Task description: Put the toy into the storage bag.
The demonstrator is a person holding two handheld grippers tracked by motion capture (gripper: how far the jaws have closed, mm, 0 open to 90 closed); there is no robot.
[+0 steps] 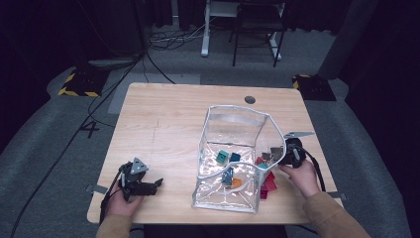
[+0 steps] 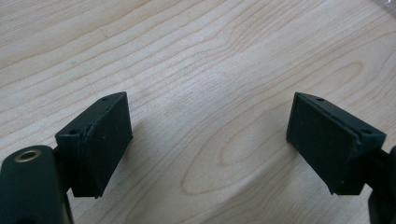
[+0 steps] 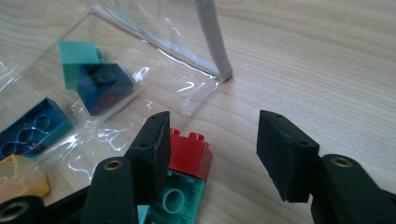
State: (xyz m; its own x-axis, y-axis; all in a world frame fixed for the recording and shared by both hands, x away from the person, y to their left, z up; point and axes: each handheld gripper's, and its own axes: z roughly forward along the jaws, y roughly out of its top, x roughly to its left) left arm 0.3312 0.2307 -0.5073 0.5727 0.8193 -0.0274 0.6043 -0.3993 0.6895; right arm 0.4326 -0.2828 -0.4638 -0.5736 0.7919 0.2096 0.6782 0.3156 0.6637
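Right gripper view: right tongs apart, empty, above bare counter; red brick and green brick beside left jaw; clear bag beyond, blue brick inside. Left tongs apart, empty, well apart from bag.

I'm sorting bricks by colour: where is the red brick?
The red brick lies on the table outside the clear bag, atop a green brick, beside the right gripper's left jaw.

bags 1 — tools 2 — bricks: several, count unclear
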